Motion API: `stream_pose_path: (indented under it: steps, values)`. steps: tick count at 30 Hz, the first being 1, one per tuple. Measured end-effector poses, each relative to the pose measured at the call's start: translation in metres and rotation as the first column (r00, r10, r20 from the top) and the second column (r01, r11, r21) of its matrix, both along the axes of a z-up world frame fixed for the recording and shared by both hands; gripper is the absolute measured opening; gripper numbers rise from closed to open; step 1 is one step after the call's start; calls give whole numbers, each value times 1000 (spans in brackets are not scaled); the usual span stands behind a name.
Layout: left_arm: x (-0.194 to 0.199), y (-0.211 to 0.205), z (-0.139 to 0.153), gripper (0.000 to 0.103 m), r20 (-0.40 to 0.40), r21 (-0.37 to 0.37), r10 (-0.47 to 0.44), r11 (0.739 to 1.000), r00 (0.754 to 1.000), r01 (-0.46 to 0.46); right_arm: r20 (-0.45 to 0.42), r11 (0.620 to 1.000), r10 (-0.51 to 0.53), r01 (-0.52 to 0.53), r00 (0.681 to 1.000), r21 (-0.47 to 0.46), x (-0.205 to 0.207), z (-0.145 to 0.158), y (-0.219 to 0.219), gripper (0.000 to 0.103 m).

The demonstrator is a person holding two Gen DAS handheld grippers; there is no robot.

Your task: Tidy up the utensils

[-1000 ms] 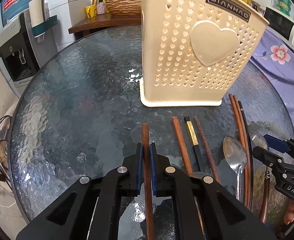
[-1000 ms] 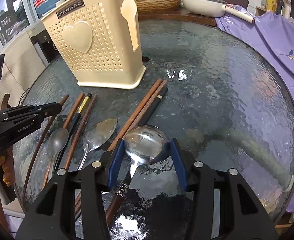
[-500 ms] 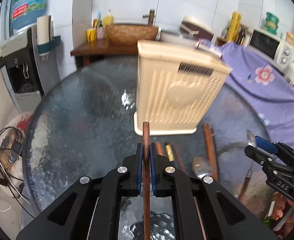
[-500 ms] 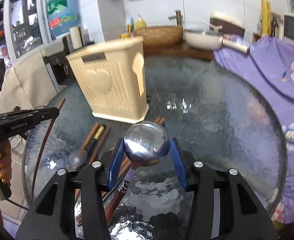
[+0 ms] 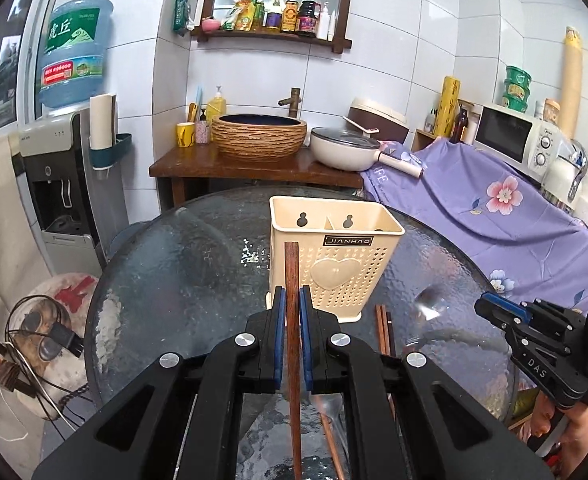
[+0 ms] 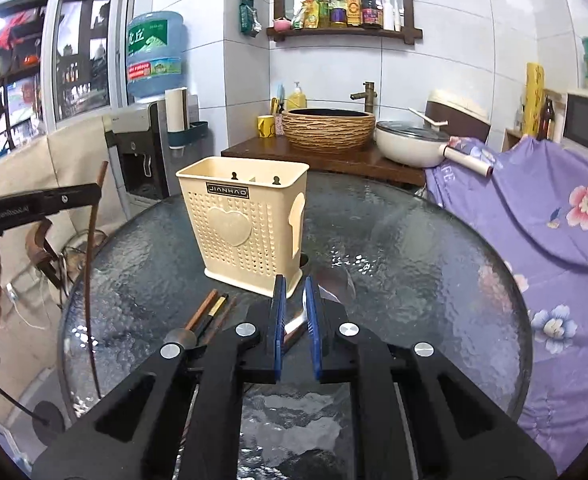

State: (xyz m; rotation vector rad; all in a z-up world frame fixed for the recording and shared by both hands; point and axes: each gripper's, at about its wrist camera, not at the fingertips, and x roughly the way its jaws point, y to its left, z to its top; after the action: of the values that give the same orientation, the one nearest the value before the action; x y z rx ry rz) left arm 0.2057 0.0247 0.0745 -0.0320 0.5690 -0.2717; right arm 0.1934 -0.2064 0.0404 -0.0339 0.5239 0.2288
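Above a round glass bench (image 5: 166, 280) in a tiled kitchen corner, the left hand-held gripper (image 5: 290, 304) is clamped on a dark wooden chopstick (image 5: 292, 280), its tip standing in front of the cream utensil holder (image 5: 333, 272) that sits upright near the middle of the bench. The right hand-held gripper (image 6: 294, 300) has its blue pads drawn nearly together; a blurred silvery spoon (image 6: 335, 282) shows just beyond its tips, and whether the pads pinch it I cannot tell. More chopsticks (image 6: 210, 314) and a second spoon (image 6: 180, 336) lie on the glass in front of the holder. Behind the bench, a purple flowered cloth (image 5: 493, 208) drapes the counter on the right.
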Motion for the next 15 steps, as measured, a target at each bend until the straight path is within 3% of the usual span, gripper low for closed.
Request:
stream_pose_path:
  steps: [7,9,11,15]
  values:
    - [0,0,-9,7,-22,-4,3,1000,1000,-3,-63,998,-11,15,998,55,15,-16,-10,15]
    - [0,1,-9,7,-21,-2,1,1000,1000,-1,-110,997,-26,34,994,71,24,-25,-15,35]
    - [0,-1,-8,7,-16,0,-1,1000,1000,1,-148,996,-45,56,988,66,34,-34,-19,48]
    - [-2,-2,-4,7,2,7,-1,1000,1000,1,-239,990,-68,96,969,107,57,-59,-30,48]
